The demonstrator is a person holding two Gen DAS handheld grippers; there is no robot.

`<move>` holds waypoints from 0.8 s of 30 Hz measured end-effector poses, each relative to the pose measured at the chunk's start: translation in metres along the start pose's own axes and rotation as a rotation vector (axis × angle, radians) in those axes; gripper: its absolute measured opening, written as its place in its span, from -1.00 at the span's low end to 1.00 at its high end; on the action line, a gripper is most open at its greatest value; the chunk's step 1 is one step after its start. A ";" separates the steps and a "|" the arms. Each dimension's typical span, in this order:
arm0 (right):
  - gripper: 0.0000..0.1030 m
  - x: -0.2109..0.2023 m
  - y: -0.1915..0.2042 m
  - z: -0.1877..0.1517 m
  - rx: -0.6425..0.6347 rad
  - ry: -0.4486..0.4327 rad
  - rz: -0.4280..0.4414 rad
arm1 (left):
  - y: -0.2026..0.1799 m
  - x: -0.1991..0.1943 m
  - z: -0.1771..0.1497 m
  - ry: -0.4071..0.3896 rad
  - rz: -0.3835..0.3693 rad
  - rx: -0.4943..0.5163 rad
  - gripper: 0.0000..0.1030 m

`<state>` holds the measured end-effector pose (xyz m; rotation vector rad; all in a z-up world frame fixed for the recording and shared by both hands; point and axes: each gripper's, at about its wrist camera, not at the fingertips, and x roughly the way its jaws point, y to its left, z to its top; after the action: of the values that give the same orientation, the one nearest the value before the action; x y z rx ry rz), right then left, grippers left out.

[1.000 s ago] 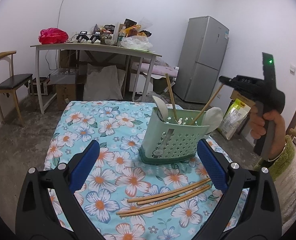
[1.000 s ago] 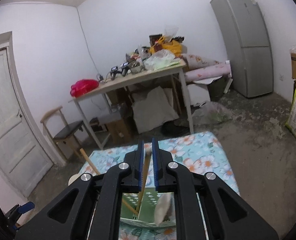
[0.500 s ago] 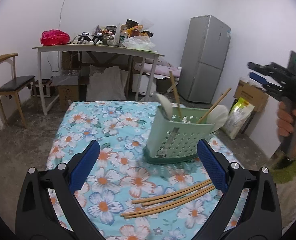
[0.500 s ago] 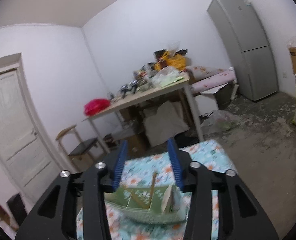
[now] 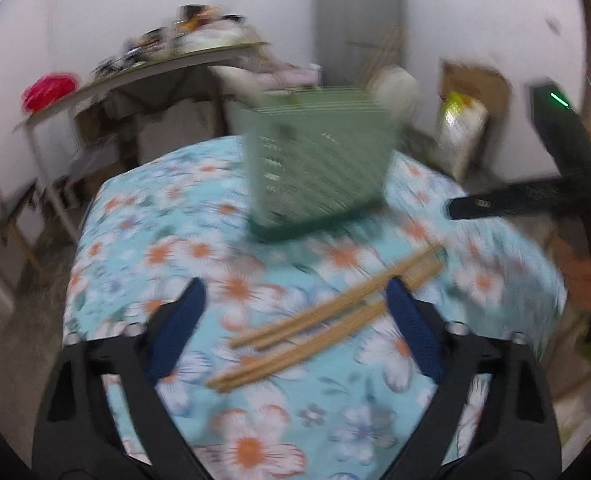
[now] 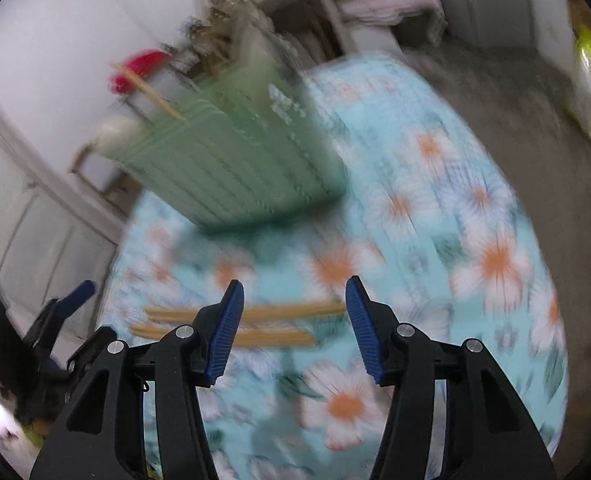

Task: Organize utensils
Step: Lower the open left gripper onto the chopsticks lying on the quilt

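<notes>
Left claw: the left claw [image 5: 291,304] stands wide over the flowered cloth; its jaws have just been closing a little, and the pads press on nothing.
Left claw and sticks: the loose chopsticks [image 5: 319,322] lie on the cloth between and beyond its blue pads [image 5: 177,330]; one end passes behind the right-side pad.
Right claw: the right claw [image 6: 293,320] is part open, nothing gripped; its jaws have just been opening.
Right claw and sticks: in the right wrist view the chopsticks [image 6: 263,326] lie crosswise just beyond the fingertips, in two rough bundles, one nearer and one farther.
Right claw seen from the left: its black body [image 5: 535,196] shows at the right edge, held by a hand [image 5: 583,276], with a green light on top.
Tabletop: covered by a light-blue cloth [image 5: 167,216] with white and orange flowers.
Utensil holder: a green perforated holder [image 5: 315,164] stands upright on the cloth beyond the chopsticks, well apart from them.
In the holder: wooden sticks [image 6: 147,90] and a pale spoon-like piece [image 6: 115,130] stick out above the rim; blur hides the details.
Background: a cluttered side table [image 5: 167,64], a red bag [image 5: 49,88] and a grey fridge [image 5: 359,20] against the white wall.
</notes>
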<state>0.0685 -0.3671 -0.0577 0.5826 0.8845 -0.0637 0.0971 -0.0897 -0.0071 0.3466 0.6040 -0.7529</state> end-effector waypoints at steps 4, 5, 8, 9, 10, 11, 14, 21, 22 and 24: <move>0.01 0.016 -0.019 -0.007 0.088 0.066 0.017 | -0.042 0.015 -0.009 0.009 0.009 0.190 0.13; 0.01 0.017 -0.021 -0.006 0.088 0.067 0.014 | -0.050 0.020 -0.011 0.012 0.021 0.240 0.08; 0.01 0.015 -0.022 -0.007 0.087 0.060 0.014 | -0.070 0.036 -0.017 0.040 0.061 0.377 -0.28; 0.01 0.014 -0.021 -0.005 0.090 0.057 0.017 | -0.073 0.041 -0.018 0.051 0.065 0.406 -0.38; 0.01 0.013 -0.022 -0.006 0.094 0.053 0.021 | -0.078 0.047 -0.020 0.066 0.068 0.441 -0.47; 0.01 0.013 -0.022 -0.003 0.099 0.052 0.023 | -0.081 0.052 -0.022 0.079 0.068 0.472 -0.52; 0.01 0.010 -0.026 -0.003 0.121 0.049 0.039 | -0.089 0.064 -0.027 0.117 0.062 0.548 -0.64; 0.01 0.007 -0.033 -0.006 0.155 0.052 0.058 | -0.101 0.068 -0.033 0.080 0.100 0.661 -0.77; 0.01 0.007 -0.033 -0.006 0.156 0.052 0.060 | -0.103 0.067 -0.034 0.074 0.101 0.673 -0.79; 0.01 0.007 -0.032 -0.006 0.156 0.051 0.060 | -0.105 0.064 -0.035 0.068 0.093 0.688 -0.83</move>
<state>0.0598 -0.3903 -0.0806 0.7589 0.9159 -0.0640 0.0444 -0.1779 -0.0829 1.0302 0.3721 -0.8470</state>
